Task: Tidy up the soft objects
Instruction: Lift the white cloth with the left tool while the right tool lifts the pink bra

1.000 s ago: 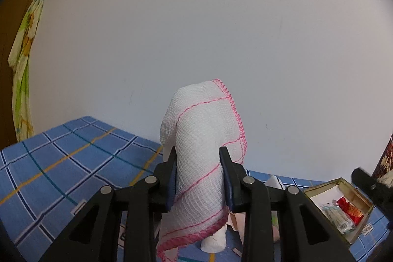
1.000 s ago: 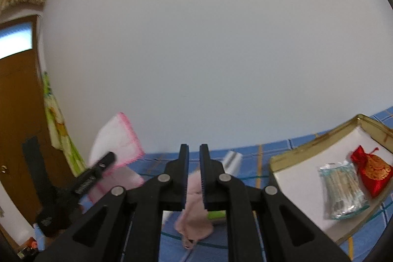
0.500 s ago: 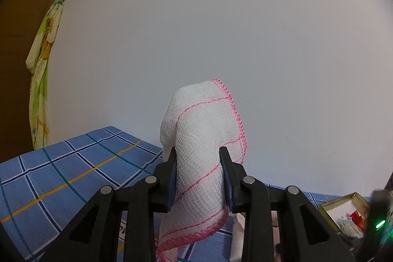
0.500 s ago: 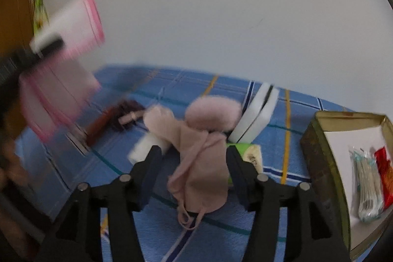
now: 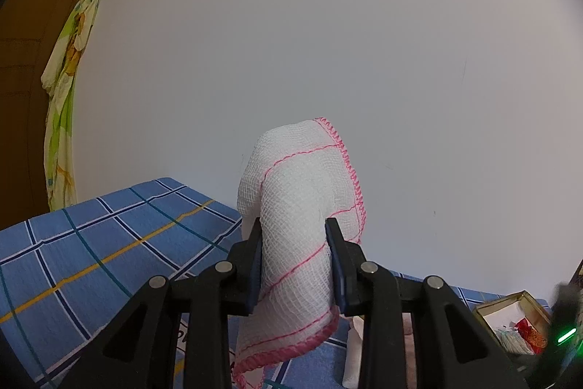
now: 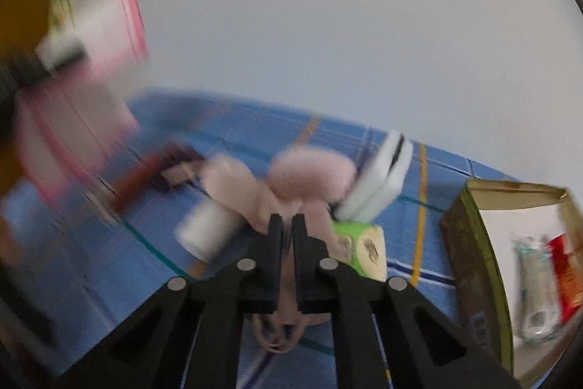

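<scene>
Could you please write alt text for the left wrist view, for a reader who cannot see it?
The left gripper is shut on a rolled white gauze cloth with pink stitched edging, held up before a plain white wall. Below lies a blue checked tablecloth, and at the lower right the corner of an open gold box.

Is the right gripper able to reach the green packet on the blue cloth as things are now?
Probably yes. The green packet lies just right of the right gripper, with nothing over its near end. But the jaws are shut on the pink pouch, which must go first.
</scene>
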Demonstrator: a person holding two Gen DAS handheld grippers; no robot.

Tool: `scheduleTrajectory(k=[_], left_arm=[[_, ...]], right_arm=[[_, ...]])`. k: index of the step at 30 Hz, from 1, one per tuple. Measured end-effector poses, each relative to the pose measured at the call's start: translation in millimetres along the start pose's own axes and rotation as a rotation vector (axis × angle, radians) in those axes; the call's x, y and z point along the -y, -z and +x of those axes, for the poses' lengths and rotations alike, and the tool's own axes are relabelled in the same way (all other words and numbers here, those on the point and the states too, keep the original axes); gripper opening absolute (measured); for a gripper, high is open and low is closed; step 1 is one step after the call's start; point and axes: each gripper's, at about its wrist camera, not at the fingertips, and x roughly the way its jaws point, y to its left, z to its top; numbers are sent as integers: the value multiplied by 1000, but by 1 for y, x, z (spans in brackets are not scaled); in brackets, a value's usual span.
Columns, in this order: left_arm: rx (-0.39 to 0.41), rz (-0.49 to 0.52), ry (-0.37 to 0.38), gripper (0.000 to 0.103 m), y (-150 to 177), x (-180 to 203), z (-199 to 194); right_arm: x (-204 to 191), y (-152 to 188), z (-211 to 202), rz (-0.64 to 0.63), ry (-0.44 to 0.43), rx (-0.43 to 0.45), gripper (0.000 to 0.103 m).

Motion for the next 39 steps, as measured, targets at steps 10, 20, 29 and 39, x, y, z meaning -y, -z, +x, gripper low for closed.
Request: scheduleTrajectory(k=[10, 20, 29, 39], left_arm=[[-11, 4, -17, 34, 1, 2, 5], [22, 32, -25, 34, -5, 5, 0], [17, 20, -21, 33, -4, 1, 1], [21, 2, -16, 34, -4, -3, 0]], right_arm=[[35, -13, -53, 160, -151, 145, 9], [-14, -5, 35, -93, 27, -162, 50], [-28, -3, 82, -288, 232, -216, 27], [17, -18, 5, 71, -149, 1, 7]])
